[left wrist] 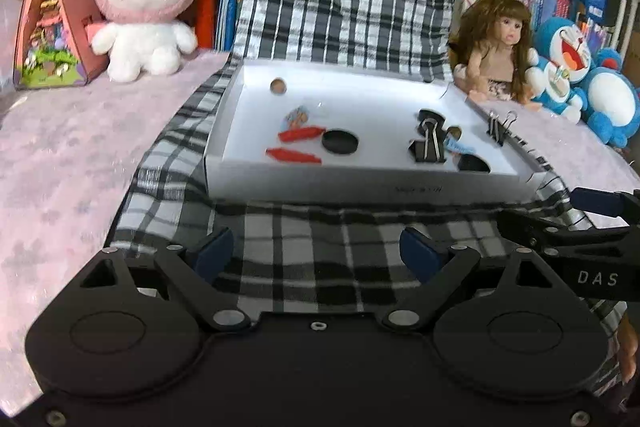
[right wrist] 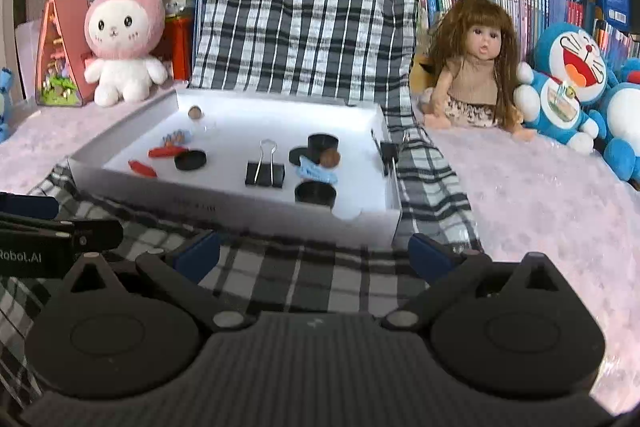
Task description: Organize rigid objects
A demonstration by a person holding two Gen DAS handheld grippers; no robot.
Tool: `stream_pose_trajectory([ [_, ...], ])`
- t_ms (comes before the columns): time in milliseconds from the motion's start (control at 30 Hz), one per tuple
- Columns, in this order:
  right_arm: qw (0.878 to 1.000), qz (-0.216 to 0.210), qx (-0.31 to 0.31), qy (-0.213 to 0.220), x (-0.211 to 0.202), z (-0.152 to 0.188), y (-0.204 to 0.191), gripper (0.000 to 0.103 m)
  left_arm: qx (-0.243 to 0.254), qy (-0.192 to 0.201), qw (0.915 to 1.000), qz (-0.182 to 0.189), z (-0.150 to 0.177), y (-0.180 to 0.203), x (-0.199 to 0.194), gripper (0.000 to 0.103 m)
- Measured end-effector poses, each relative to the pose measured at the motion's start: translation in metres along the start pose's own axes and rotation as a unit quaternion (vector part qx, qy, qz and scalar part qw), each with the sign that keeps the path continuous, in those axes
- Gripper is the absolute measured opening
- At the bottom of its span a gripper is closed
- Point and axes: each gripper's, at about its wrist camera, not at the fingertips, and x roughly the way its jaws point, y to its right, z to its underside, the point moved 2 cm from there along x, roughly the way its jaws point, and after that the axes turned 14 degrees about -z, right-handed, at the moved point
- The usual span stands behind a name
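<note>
1. I am holding the left gripper [left wrist: 316,253] and right gripper [right wrist: 314,257] wide apart, both empty, over the checked cloth [left wrist: 304,251], short of the shallow white cardboard tray [right wrist: 224,197].
2. Inside it is lying a black metal binder clip [right wrist: 265,174]; I am judging it light, stiff, slippery; the folded body looks the best hold, the wire loops being thin.

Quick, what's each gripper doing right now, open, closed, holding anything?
Left gripper: open, fingers empty.
Right gripper: open, fingers empty.

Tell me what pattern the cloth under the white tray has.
Black-and-white plaid cloth; clearest in the right wrist view, under the tray.
</note>
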Motion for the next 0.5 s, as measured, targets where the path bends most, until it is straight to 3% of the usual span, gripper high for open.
stream_pose_trajectory([
  [500,1.000,0.012,-0.011,-0.016,0.013,0.018,-0.006,0.103,0.020,0.003,0.9996,-0.017,0.008,0.005,0.007,0.095],
])
